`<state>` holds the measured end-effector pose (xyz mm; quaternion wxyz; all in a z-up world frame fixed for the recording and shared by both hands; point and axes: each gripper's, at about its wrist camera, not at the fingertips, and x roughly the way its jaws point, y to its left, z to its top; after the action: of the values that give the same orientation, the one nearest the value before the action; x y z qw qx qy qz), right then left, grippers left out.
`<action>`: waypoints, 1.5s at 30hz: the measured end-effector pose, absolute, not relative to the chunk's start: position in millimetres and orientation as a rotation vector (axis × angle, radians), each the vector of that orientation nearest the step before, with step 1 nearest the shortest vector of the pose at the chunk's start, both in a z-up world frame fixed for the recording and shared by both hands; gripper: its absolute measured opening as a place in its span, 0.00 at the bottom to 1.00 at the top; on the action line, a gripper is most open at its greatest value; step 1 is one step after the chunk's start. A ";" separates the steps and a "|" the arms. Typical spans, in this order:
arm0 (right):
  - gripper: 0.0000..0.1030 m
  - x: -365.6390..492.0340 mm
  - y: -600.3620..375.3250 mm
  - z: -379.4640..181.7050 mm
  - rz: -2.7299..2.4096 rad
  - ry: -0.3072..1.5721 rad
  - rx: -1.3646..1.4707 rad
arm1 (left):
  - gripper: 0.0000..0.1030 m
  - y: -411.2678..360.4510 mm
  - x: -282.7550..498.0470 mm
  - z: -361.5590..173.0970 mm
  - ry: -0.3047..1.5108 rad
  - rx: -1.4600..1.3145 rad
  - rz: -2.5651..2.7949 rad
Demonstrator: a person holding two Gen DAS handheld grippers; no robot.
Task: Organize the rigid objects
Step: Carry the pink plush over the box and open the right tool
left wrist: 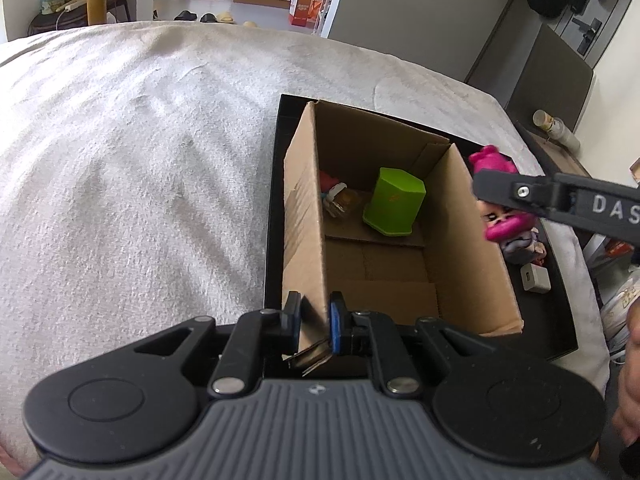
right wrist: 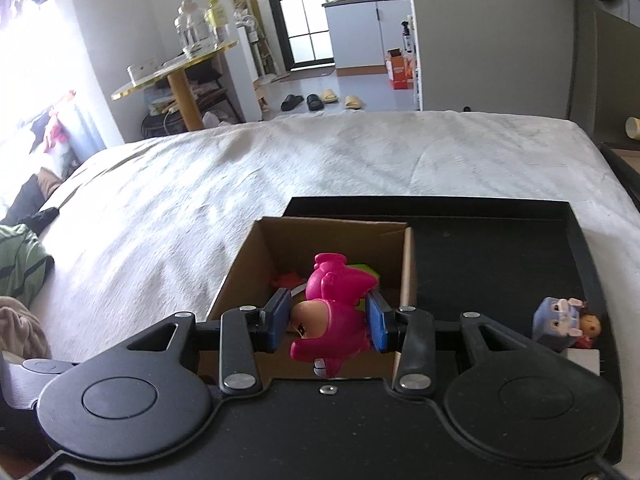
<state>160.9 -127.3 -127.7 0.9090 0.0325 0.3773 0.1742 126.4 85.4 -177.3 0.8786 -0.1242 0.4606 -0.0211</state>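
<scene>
White textured bedspread (left wrist: 140, 152), soft and nubbly, at far left, with the black tray (left wrist: 276, 208) resting on it. Left gripper (left wrist: 314, 322) clamped on the near left corner of the cardboard box (left wrist: 304, 216), blue pads pinching the thin corrugated wall from both sides, steadying it. Box open at the top, upright, long axis running away from the left gripper; matte brown walls, creased flaps on the floor. Inside, toward the far end: a green faceted container (left wrist: 394, 202), smooth hard plastic, tilted, and beside it at the left wall a small figure with red parts (left wrist: 338, 196), details too small to tell. Further right, right gripper (right wrist: 329, 316) closed on the pink figurine (right wrist: 332, 308), glossy moulded plastic with rounded limbs, held sideways, head toward the left pad. Deciding relation: judged from the right wrist view, figurine held above the box opening near its right wall; from the left wrist view, appearing just right of that wall, so exact overlap cannot be told. Release probably requiring a short shift leftward over the bare near half of the box floor. Right hand the nearer one to the remaining items. At far right on the tray: a blue-grey block figure (right wrist: 558, 320) touching a small red-haired doll (right wrist: 591, 326), and a white square adapter (left wrist: 534, 278).
</scene>
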 end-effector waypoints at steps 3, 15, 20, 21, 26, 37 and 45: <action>0.39 160.9 -118.5 -128.3 0.368 0.788 0.050 | 0.13 87.3 126.3 -177.7 0.959 -0.272 -0.051; 0.39 165.3 -90.7 -130.5 0.388 0.816 -0.002 | 0.14 91.9 124.4 -178.6 0.956 -0.303 -0.069; 0.40 173.4 -83.1 -125.9 0.414 0.816 -0.027 | 0.14 92.8 124.1 -179.0 0.957 -0.306 -0.070; 0.43 173.8 -83.2 -124.8 0.419 0.812 -0.023 | 0.14 92.7 123.8 -179.1 0.957 -0.307 -0.070; 0.46 170.3 -86.8 -118.9 0.433 0.799 -0.033 | 0.14 92.3 123.4 -178.6 0.953 -0.307 -0.067; 0.54 157.5 -107.1 -117.3 0.427 0.826 -0.044 | 0.13 89.3 123.9 -177.2 0.957 -0.289 -0.060; 0.63 148.7 -139.5 -105.6 0.392 0.807 -0.011 | 0.13 86.6 123.9 -176.9 0.964 -0.272 -0.051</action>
<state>148.7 -139.5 -105.6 0.9011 -0.0055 0.3900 0.1893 123.9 86.6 -176.9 0.8769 -0.1303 0.4621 -0.0247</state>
